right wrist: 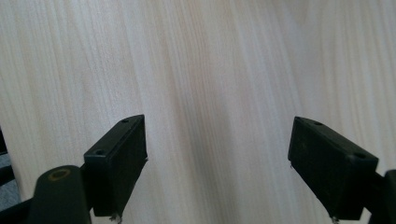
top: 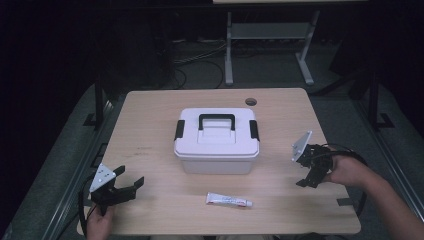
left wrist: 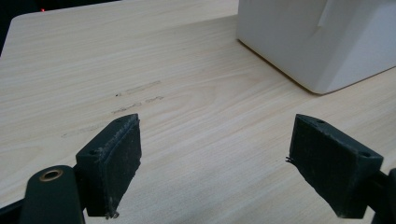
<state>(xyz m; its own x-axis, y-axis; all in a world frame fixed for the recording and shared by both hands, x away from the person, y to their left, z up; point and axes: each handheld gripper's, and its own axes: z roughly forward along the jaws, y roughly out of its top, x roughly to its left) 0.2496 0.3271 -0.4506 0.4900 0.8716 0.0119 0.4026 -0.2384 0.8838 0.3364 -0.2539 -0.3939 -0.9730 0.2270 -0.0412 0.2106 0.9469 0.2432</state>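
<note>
**Both tongs wide, nothing gripped**

Your left gripper [top: 126, 183] sits at the near-left corner of the table [top: 150, 115], jaws spread wide w/ bare wood between them; in the left gripper view [left wrist: 217, 154] you see the same gap, pads apart, nothing held. Your right gripper [top: 310, 172] is at the right side, jaws also wide; the right gripper view [right wrist: 217, 158] has plain wood grain between the pads.

The tube [top: 229, 201] lies flat near the front edge, approx. centre, between your two grippers and well apart from both. It's white w/ a red-ish band of print along its length and a white cap at the right end; print too small to read. The white storage box [top: 217, 141] stands just beyond it, mid-table: lid on, black handle folded down, black clips on left and right sides. Its corner shows at the far right in the left gripper view.

Your left hand [top: 98, 223] comes up from the near edge, gripper pointing right, toward the centre. Your right hand [top: 346, 170] reaches in from the right, forearm angled to the near-right corner, gripper tilted down at the tabletop.
</note>
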